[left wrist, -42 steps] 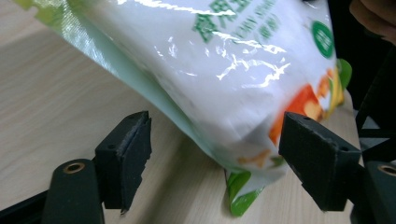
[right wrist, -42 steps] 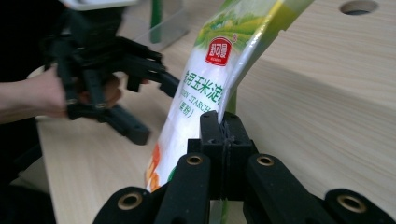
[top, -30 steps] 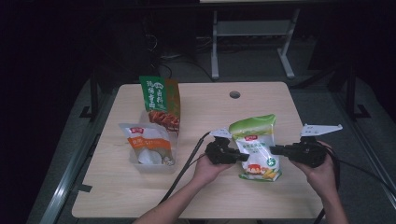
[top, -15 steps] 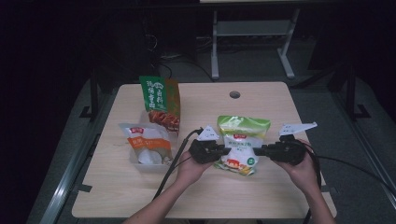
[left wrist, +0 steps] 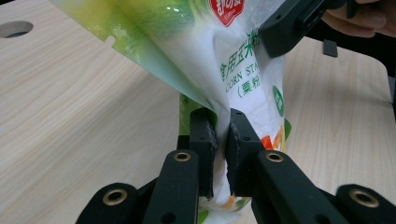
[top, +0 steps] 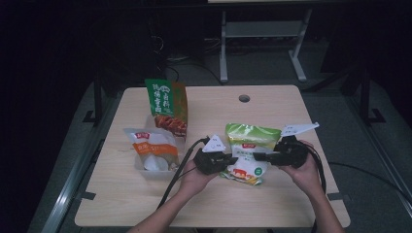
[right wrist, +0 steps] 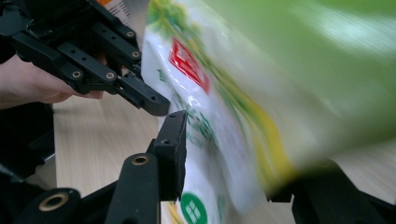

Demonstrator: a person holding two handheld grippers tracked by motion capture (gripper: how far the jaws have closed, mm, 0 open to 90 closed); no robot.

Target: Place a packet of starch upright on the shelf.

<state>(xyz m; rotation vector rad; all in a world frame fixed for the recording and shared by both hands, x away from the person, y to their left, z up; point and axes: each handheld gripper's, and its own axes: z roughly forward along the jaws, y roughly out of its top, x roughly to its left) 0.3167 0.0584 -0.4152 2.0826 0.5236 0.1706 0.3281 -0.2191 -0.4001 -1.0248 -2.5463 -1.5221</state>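
High view shows your left tongs [top: 227, 159] clamped on the lower side edge of the corn starch bag [top: 247, 154], which hangs just above the desk [top: 272, 104] between both hands, while your right tongs [top: 259, 156] have just been opening, jaws apart with the bag's other edge loose between them. Expect a soft, limp, slippery film pouch with shifting powder (grip the flat sealed edge, not the belly). Three bags in all: this one, an orange-banded bag [top: 153, 150] and a tall green bag [top: 167, 104].
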